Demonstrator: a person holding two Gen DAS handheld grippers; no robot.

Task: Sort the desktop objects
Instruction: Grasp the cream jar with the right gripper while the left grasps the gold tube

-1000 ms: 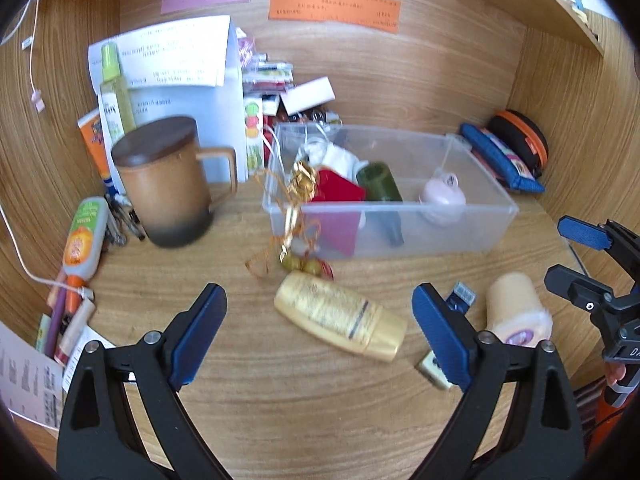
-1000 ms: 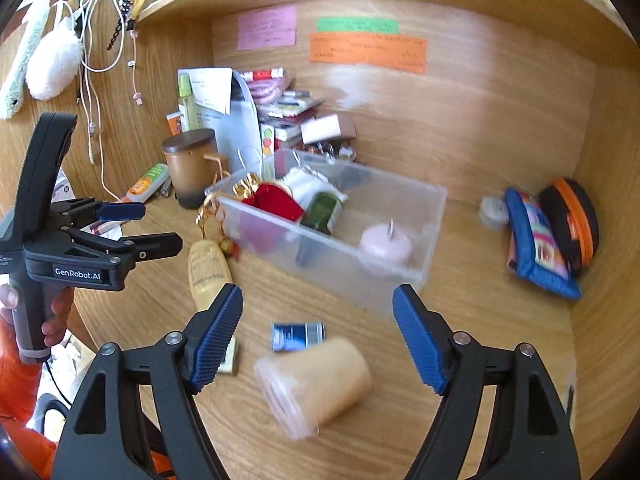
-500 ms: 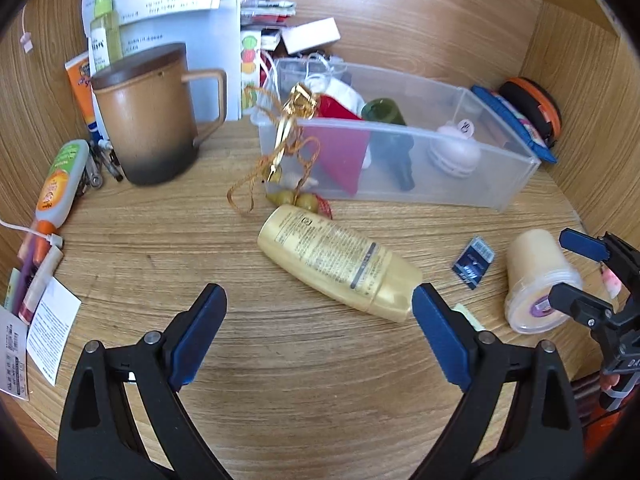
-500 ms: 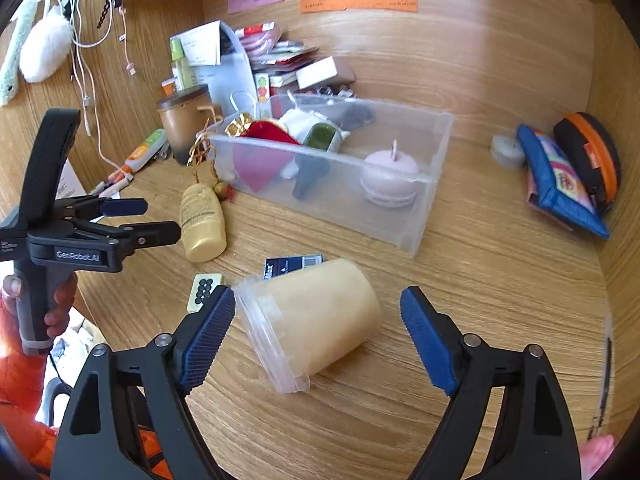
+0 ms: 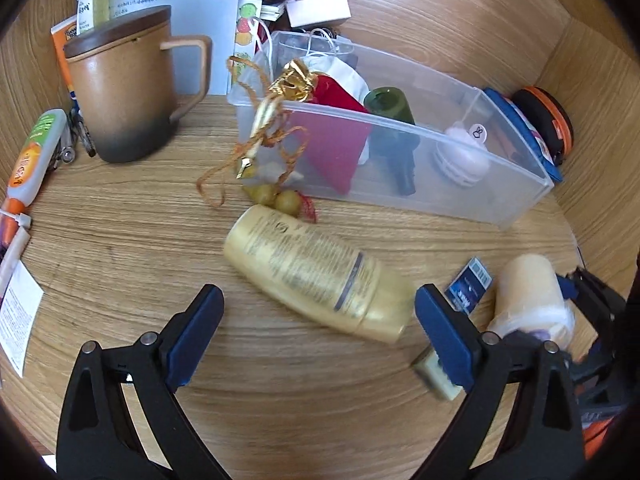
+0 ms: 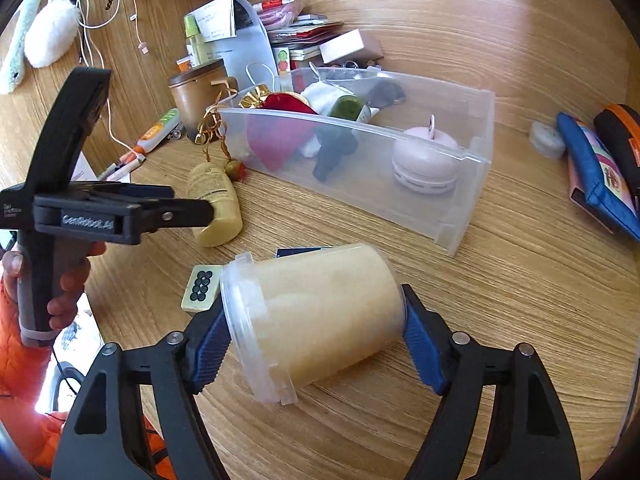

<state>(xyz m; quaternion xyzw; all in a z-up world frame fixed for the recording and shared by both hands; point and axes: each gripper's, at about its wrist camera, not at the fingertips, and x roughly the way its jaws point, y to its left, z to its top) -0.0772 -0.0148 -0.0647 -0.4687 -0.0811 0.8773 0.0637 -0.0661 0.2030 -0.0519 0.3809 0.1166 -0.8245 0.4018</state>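
A clear jar of cream-coloured paste point(image 6: 320, 316) lies on its side on the wooden desk. My right gripper point(image 6: 312, 344) is around it and its jaws are closing, one blue pad against the lid rim and the other against the base. The jar point(image 5: 528, 292) also shows at the right of the left wrist view. A gold bottle point(image 5: 312, 276) lies flat just ahead of my left gripper point(image 5: 320, 320), which is open with nothing between its pads. Behind both stands a clear plastic bin point(image 5: 460, 200) holding a red pouch, a green bottle and a pink round item.
A domino-like tile point(image 6: 200, 288) and a small blue card point(image 5: 468, 290) lie beside the jar. A lidded brown mug point(image 5: 124, 92), an orange-green tube point(image 5: 34, 152) and pens stand at the left. Blue and orange pouches point(image 6: 600, 176) lie at the right, by the wooden side wall.
Both grippers have sunk toward the desk. The right jaws, earlier wide and short of the jar, now stand against its two ends. The left gripper has come closer to the gold bottle.
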